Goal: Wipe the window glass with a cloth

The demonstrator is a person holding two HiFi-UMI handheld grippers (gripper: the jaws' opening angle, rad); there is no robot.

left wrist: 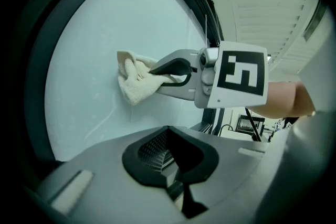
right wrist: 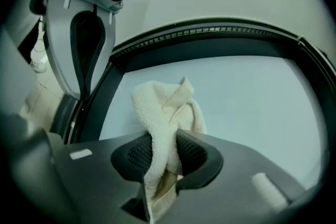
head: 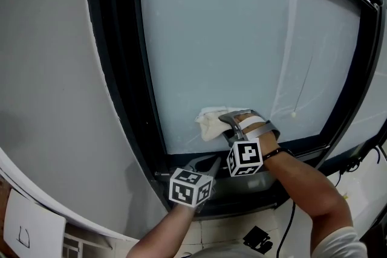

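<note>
Left gripper (left wrist: 169,157) and right gripper (right wrist: 163,157) were grey moulded shells with black ribbed pads (right wrist: 131,155). Each carried a white cube (head: 190,187) with black square markers. Right wrist wore a dark band (head: 273,154); short sleeve (head: 336,245) was white.

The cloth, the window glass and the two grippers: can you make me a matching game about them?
1. cloth
2. window glass
3. left gripper
4. right gripper

A. shut, holding nothing
B. pale blue-grey, inside a dark frame
C. cream and bunched up
D. shut on the cloth

Pairs: 1-C, 2-B, 3-A, 4-D
</note>
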